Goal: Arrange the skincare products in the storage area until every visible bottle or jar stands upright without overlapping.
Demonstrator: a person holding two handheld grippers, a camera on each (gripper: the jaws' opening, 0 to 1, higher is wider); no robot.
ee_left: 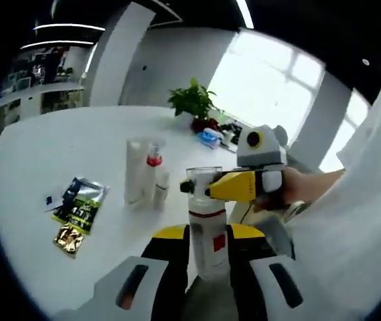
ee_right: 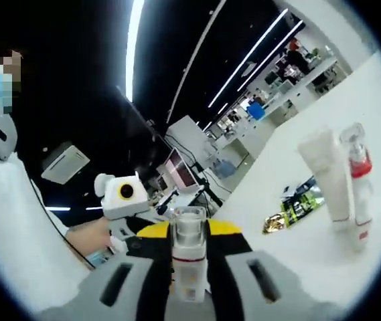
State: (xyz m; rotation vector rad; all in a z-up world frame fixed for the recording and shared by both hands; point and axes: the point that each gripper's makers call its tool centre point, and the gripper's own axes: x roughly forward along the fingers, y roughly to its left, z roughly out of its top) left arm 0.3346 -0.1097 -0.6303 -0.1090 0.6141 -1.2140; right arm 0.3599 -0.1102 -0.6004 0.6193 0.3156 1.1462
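The spray bottle (ee_left: 208, 231) stands upright between the jaws of the left hand-held gripper (ee_left: 207, 257), which grips its white body low, long axis running straight toward 12 o'clock. The right hand-held gripper (ee_left: 211, 188) comes in from 3 o'clock and closes on the clear cap (ee_left: 200, 179); in the right gripper view that cap (ee_right: 189, 227) sits clamped between its own jaws (ee_right: 189, 257). So both grippers hold 1 bottle, above the white counter (ee_left: 56, 144). At 10 o'clock from it, well apart, stand a white tube (ee_left: 135, 170) and a red-collared pump bottle (ee_left: 155, 175), with 2 sachets (ee_left: 78, 207) lying flat farther left.
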